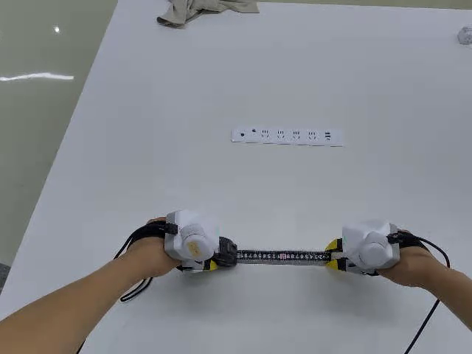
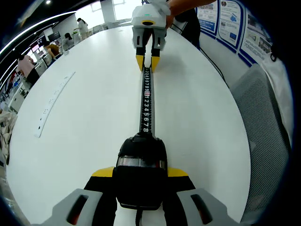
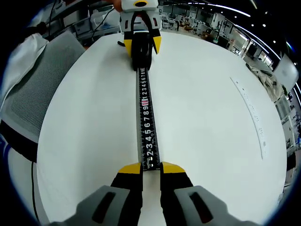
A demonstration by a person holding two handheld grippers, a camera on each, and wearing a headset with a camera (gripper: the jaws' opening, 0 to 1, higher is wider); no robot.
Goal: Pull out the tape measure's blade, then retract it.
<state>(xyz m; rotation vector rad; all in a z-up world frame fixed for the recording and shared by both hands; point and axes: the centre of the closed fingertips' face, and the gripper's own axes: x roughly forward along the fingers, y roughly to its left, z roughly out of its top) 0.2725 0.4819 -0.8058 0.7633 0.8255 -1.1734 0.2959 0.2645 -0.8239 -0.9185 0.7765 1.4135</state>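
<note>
Here the left gripper (image 2: 140, 173) has its yellow-tipped fingers (image 2: 104, 172) closed narrowly on the black tape measure case (image 2: 141, 157), one on each flank. The case sits low on the white table (image 2: 197, 122). From the case's mouth the blade (image 2: 146, 101) runs out straight to the right gripper (image 3: 150, 168). That gripper's fingers (image 3: 129, 168) are drawn almost together and pinch the blade's free end between their yellow tips. In the head view the two grippers face each other along the table's near edge, a hand behind each, with the drawn length of blade between them. Whether the blade rests on the tabletop or hangs just above it cannot be told.

The blade carries black numerals. In the right gripper view they read 1 to 9 outward from the pinched end, then a red-marked figure, and the numbers beyond are too small to read.

A white power strip (image 1: 287, 136) with a row of sockets lies farther across the table, well apart from the blade. A crumpled cloth (image 1: 203, 9) sits at the far edge. A grey mesh chair (image 2: 268, 136) stands beside the table, and the blue-and-white posters (image 2: 230, 23) behind it are too small to read. Nothing lies between the grippers but the blade itself.
</note>
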